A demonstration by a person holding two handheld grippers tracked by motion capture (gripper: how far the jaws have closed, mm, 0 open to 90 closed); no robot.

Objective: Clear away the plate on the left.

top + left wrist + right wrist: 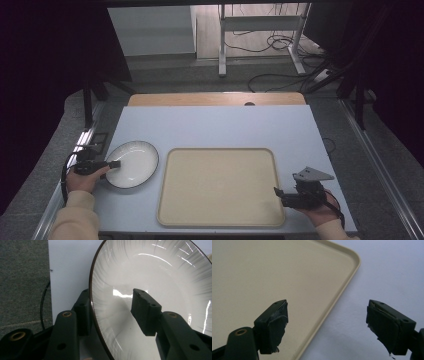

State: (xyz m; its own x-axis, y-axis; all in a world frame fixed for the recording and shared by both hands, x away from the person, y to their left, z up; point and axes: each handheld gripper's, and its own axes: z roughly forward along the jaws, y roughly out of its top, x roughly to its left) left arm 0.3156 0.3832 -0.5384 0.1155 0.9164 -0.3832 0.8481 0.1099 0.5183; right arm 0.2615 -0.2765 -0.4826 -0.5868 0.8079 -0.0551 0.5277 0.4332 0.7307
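Over at the tabletop's (210,125) near corner, the left claw (114,164) straddles the rim of a white bowl (132,164), one jaw inside, one outside; whether it truly pinches is hard to make out. Beside the bowl lies a beige tray (220,187). The right claw (327,325) hangs wide apart over the tray's edge, holding nothing.

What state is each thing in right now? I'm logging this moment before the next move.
plate: empty, upright on the table, left of the tray, its rim between the left gripper's jaws.
tray: empty, flat on the table.
left gripper: straddling the plate's near-left rim, one jaw inside, one outside.
right gripper: open, holding nothing, straddling the tray's right edge.
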